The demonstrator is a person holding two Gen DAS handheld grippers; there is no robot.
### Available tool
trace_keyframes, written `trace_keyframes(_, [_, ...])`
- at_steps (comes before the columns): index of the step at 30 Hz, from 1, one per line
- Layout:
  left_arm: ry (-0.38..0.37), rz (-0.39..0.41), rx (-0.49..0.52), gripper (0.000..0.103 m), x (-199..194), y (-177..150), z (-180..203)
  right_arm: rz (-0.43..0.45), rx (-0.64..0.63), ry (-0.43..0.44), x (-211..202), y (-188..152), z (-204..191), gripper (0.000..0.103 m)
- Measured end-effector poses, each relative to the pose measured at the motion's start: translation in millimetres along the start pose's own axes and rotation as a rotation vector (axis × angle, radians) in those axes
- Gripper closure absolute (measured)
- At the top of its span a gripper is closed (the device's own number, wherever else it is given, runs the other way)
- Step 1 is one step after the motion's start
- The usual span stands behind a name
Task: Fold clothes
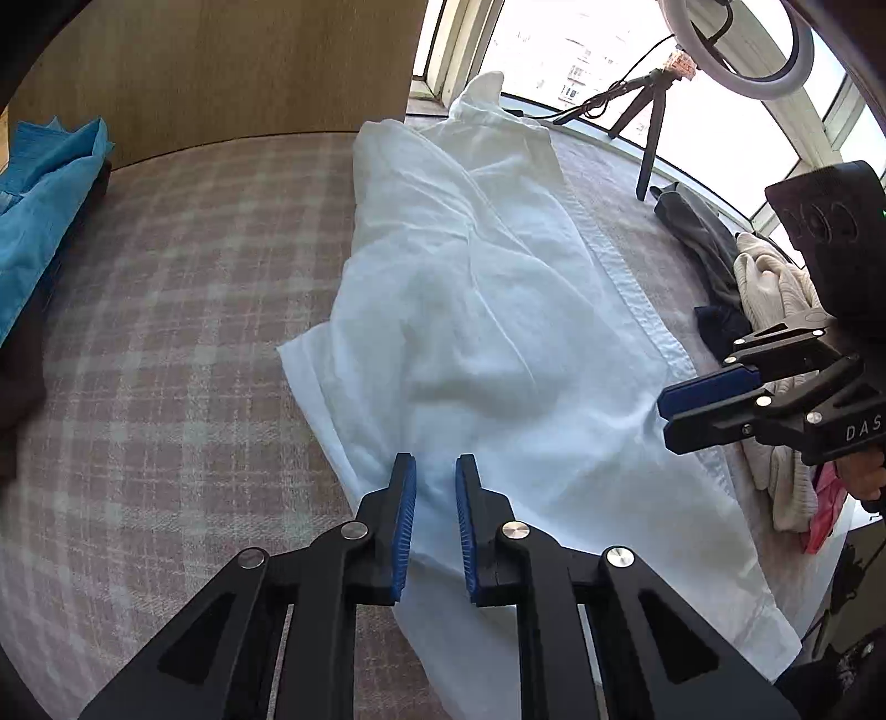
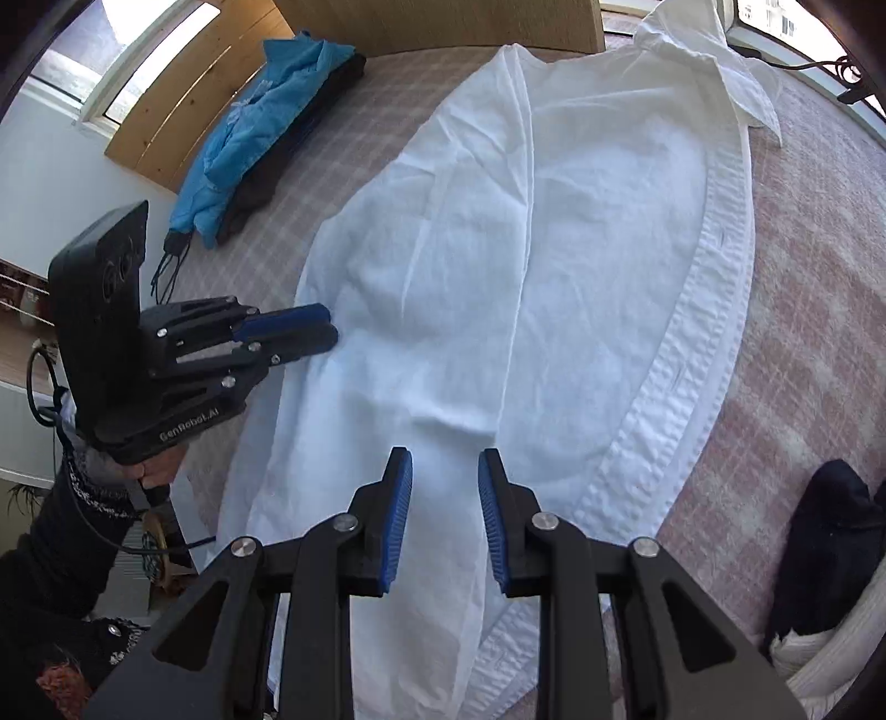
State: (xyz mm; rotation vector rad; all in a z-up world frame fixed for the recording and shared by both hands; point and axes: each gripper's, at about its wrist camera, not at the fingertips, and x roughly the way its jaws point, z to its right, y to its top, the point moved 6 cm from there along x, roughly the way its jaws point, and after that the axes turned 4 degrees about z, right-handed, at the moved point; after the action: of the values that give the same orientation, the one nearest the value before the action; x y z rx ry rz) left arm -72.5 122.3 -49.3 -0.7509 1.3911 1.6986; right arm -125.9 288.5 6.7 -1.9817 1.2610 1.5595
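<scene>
1. Where the plaid-covered surface (image 1: pixel 166 332) runs off to the left, a blue garment (image 1: pixel 44 194) lies bunched on a dark folded one (image 2: pixel 260 183) at the far left edge, against a wooden panel (image 1: pixel 221 66).
2. Left gripper (image 1: pixel 436 487): jaws parted by a narrow gap, blue pads (image 1: pixel 407 515) facing each other, nothing between them. It hangs over the near left part of the white shirt (image 1: pixel 470 277). From the right wrist view its fingers look close together at the shirt's left edge (image 2: pixel 326 329); cannot tell from there whether they touch the cloth.
3. White shirt: centre of the surface, laid lengthwise, collar (image 2: pixel 720 72) at the far end toward the window (image 1: pixel 554 44). Both sides folded inward, so it forms a long narrow shape; button placket (image 2: pixel 692 332) runs down its right side. Cloth creased, not flat.
4. Right gripper (image 2: pixel 446 482): jaws apart, wider than the left, empty, hovering above the shirt's near middle.
5. Right of the shirt: a heap of clothes (image 1: pixel 775 310), grey, cream, dark navy and pink, at the surface's edge.
6. Far right: a small tripod (image 1: pixel 648 122) and a ring light (image 1: pixel 775 55) by the window.
</scene>
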Motion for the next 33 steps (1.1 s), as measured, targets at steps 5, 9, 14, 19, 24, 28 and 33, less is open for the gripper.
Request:
trace_keyframes(5, [-0.117, 0.081, 0.019, 0.093, -69, -20, 39, 0.066, 0.101, 0.008, -48, -74, 11, 0.078])
trace_keyframes(9, [-0.257, 0.029, 0.094, 0.086, -74, -52, 93, 0.124, 0.15, 0.107, -51, -107, -5, 0.078])
trace_keyframes(14, [-0.222, -0.154, 0.098, 0.09, -33, -95, 120, -0.004, 0.11, 0.026, -27, -157, -10, 0.078])
trace_keyframes(19, [-0.285, -0.047, 0.136, 0.089, -101, -107, 153, 0.026, 0.177, 0.11, -50, -183, -11, 0.078])
trace_keyframes(24, [-0.3, -0.109, 0.298, 0.075, -108, -148, 196, 0.011, 0.162, 0.121, -48, -196, -17, 0.078])
trace_keyframes(28, [-0.22, -0.158, 0.38, 0.071, -82, -171, 204, -0.027, 0.126, 0.09, -36, -203, -18, 0.078])
trace_keyframes(33, [-0.227, -0.151, 0.337, 0.103, -84, -165, 195, 0.01, 0.159, 0.162, -43, -199, -15, 0.1])
